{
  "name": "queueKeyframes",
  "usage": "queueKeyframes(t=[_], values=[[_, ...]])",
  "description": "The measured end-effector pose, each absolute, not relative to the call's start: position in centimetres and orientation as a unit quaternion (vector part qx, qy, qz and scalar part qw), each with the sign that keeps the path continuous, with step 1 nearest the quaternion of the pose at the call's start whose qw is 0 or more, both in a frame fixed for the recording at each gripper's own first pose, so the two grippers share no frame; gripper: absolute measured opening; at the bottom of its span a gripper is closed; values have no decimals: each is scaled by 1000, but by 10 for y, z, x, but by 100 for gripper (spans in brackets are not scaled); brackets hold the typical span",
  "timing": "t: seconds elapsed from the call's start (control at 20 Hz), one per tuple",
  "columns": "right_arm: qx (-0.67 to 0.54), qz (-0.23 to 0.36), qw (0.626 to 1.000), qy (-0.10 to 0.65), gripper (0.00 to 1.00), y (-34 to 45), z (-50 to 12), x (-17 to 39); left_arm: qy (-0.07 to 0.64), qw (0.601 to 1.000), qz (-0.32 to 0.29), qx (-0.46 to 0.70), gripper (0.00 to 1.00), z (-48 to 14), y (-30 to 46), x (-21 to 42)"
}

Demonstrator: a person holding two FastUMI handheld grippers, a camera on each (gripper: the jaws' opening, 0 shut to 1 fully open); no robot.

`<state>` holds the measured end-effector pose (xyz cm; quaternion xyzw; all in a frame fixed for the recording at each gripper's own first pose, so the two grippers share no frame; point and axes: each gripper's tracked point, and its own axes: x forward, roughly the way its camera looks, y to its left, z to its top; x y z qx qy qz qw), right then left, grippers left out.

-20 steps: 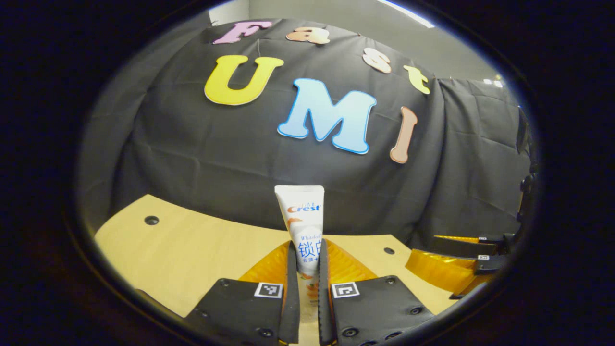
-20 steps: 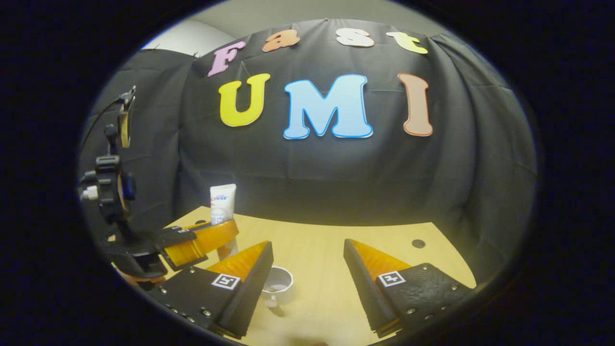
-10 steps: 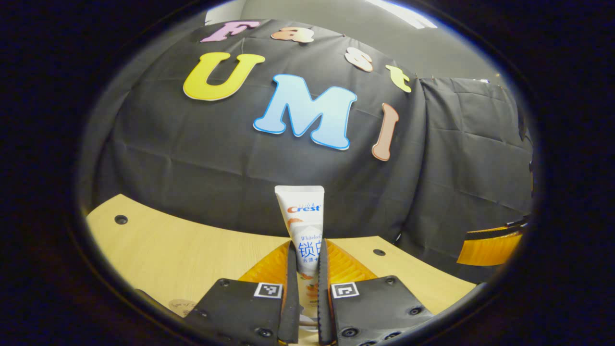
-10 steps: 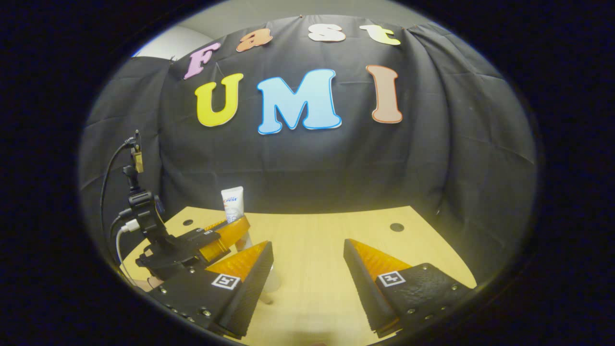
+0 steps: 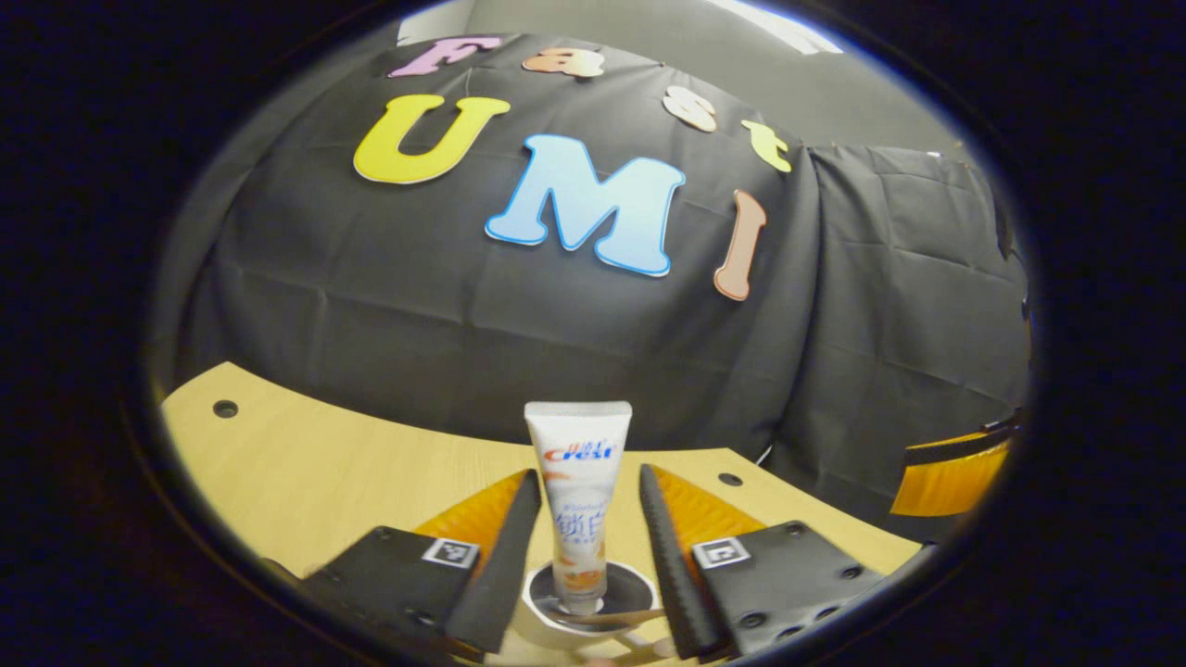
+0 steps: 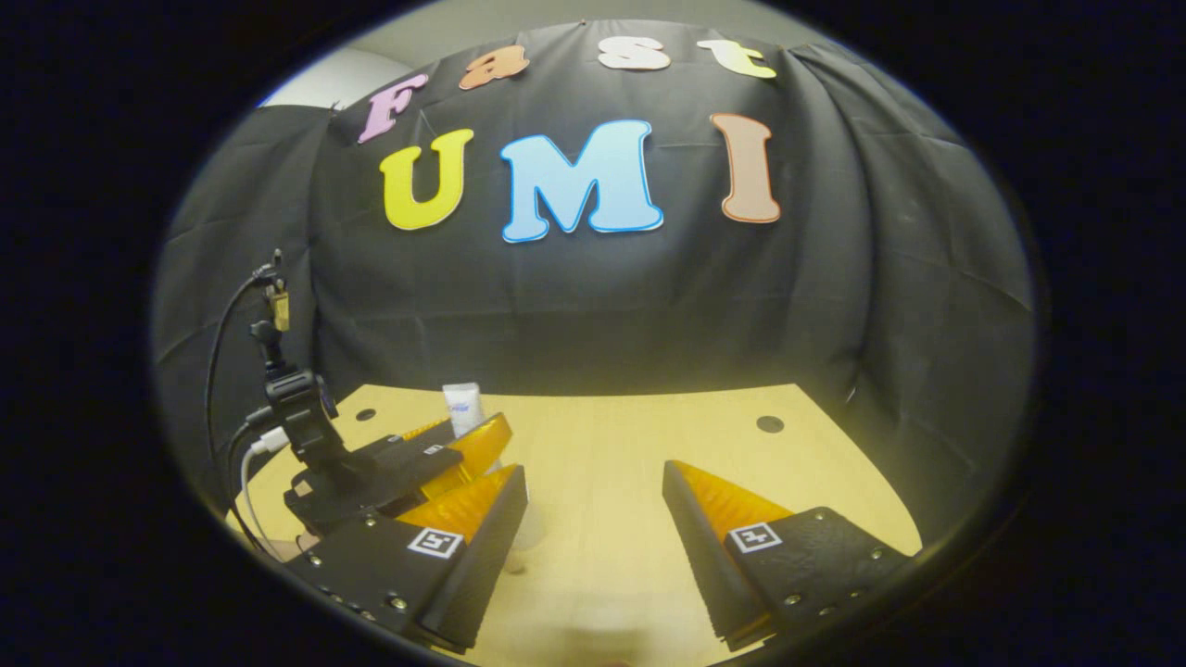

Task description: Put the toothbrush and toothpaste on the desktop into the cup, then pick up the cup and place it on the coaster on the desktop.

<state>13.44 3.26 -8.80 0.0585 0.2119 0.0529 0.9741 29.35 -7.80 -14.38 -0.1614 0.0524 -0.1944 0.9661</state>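
Observation:
In the left gripper view a white toothpaste tube [image 5: 576, 491] stands upright, cap down, in a white cup [image 5: 639, 585] on the wooden desktop [image 5: 315, 472]. My left gripper [image 5: 588, 474] is open, its fingers on either side of the tube and apart from it. A thin pale stick [image 5: 623, 615], possibly the toothbrush, lies across the cup's inside. In the right gripper view my right gripper [image 6: 593, 484] is open over bare desktop [image 6: 602, 445]. The left gripper [image 6: 435, 456] sits to its left, with the toothpaste tube's top [image 6: 461, 404] showing above it.
Black cloth walls close the desk at the back and sides. Small round holes [image 5: 224, 408] [image 6: 769, 424] mark the desktop. A finger of the right gripper [image 5: 952, 463] shows at the right edge of the left gripper view. Cables [image 6: 232, 371] rise from the left gripper's mount.
My left gripper has opened and let go of the toothpaste, which has dropped lower and now stands in the cup. The right gripper stays open and has barely moved.

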Motion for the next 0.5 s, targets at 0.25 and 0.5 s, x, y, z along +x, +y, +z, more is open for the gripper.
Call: queueKeyframes(t=[0.25, 0.5], values=[[62, 63, 974, 209, 89, 41, -84, 136, 35, 969, -198, -141, 92, -124, -76, 286], [55, 68, 977, 195, 89, 47, -72, 137, 4, 970, -205, -131, 92, -84, -70, 272]])
